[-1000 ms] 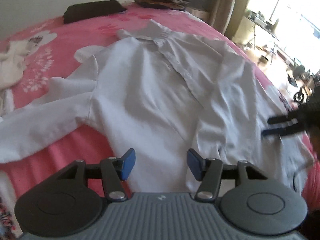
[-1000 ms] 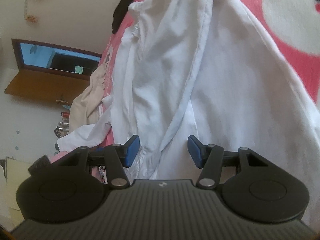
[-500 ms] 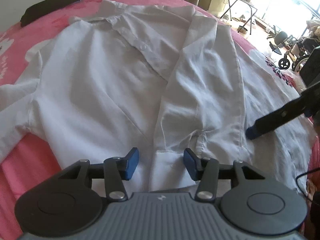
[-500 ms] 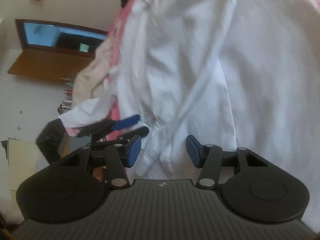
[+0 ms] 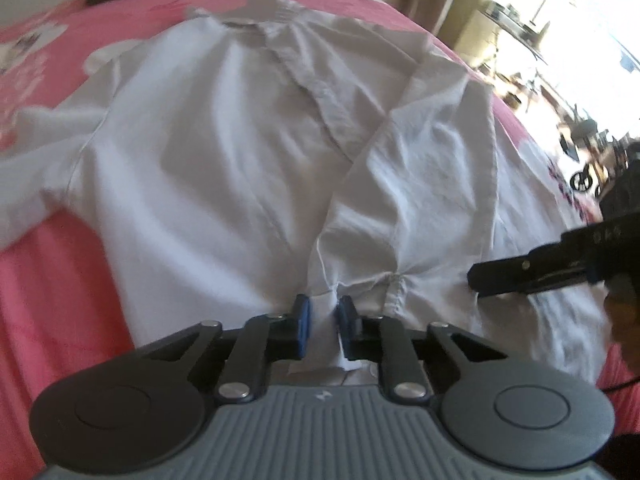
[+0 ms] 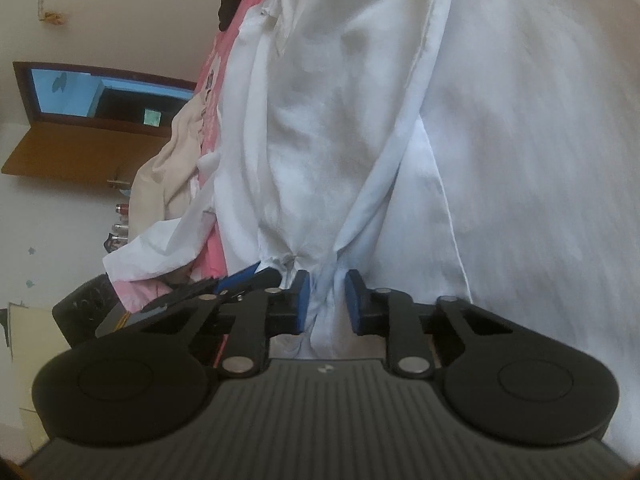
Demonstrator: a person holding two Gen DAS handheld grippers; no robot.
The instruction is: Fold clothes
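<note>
White shirt [image 5: 208,168] on a pink bed [image 5: 52,288].
Our left claw [image 5: 323,322] and right claw [image 6: 327,300] have just closed, each pinching the shirt's hem.

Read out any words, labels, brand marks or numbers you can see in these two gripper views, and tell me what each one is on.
No legible text in either view.
Left gripper body: small pale emblem, a mark, not letters.
Right gripper body: same small emblem, unreadable.
Pink bedsheet: dark purple print beside the white shirt, too blurred to read.
</note>
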